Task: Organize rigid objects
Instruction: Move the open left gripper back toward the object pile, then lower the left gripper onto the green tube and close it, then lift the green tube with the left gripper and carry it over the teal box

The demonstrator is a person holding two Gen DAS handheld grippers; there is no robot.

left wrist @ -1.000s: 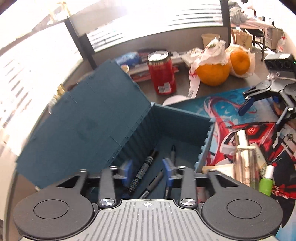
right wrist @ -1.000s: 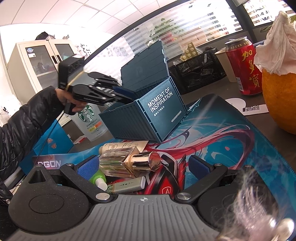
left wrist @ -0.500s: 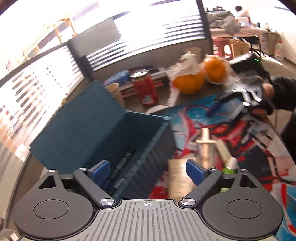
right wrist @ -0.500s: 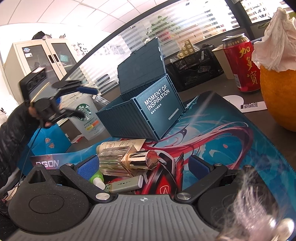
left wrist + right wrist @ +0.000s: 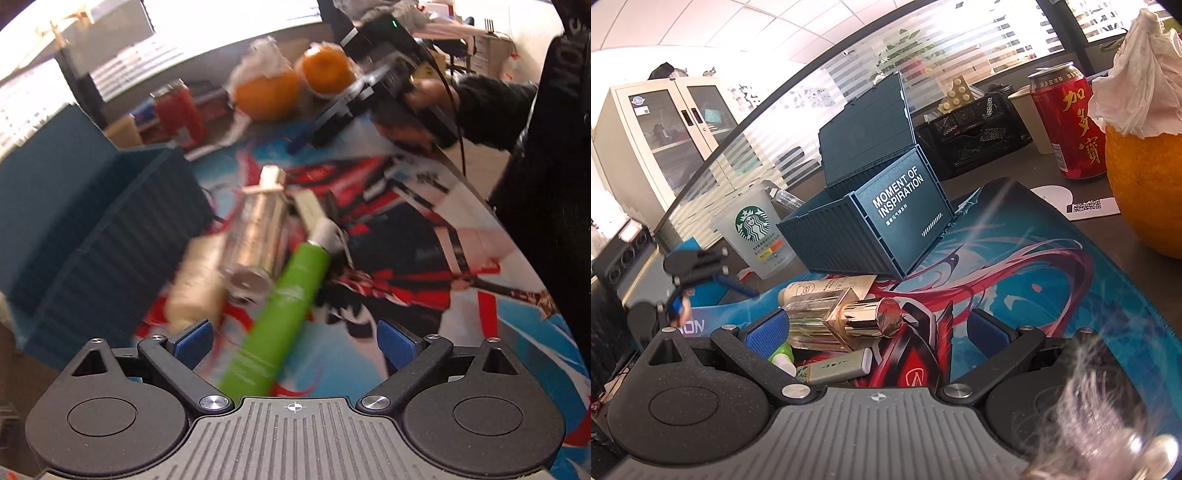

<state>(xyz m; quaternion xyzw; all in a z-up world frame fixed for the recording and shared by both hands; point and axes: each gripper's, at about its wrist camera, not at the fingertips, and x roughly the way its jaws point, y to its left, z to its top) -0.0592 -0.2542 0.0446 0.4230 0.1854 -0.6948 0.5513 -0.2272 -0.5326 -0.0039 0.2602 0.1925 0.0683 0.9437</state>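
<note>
A dark teal container-shaped box (image 5: 886,221) with its lid up stands on a printed desk mat (image 5: 1052,280); it also shows in the left wrist view (image 5: 110,229). Beside it lies a pile: a green tube (image 5: 280,310), a clear perfume bottle with a gold cap (image 5: 846,321), a cream bottle (image 5: 199,280) and a small olive stick (image 5: 838,369). My left gripper (image 5: 295,338) is open, with the green tube lying between its fingers. My right gripper (image 5: 877,330) is open around the perfume bottle's cap end, not closed on it.
A red drinks can (image 5: 1067,125), oranges with tissue (image 5: 1145,177), a black mesh basket (image 5: 975,129) and a Starbucks cup (image 5: 757,229) stand around the mat. The person's dark sleeve (image 5: 517,103) is at the right in the left wrist view.
My left gripper has opened, left the box where pens lie, and swung right and down to the pile, over the green tube. My right gripper has barely moved.
</note>
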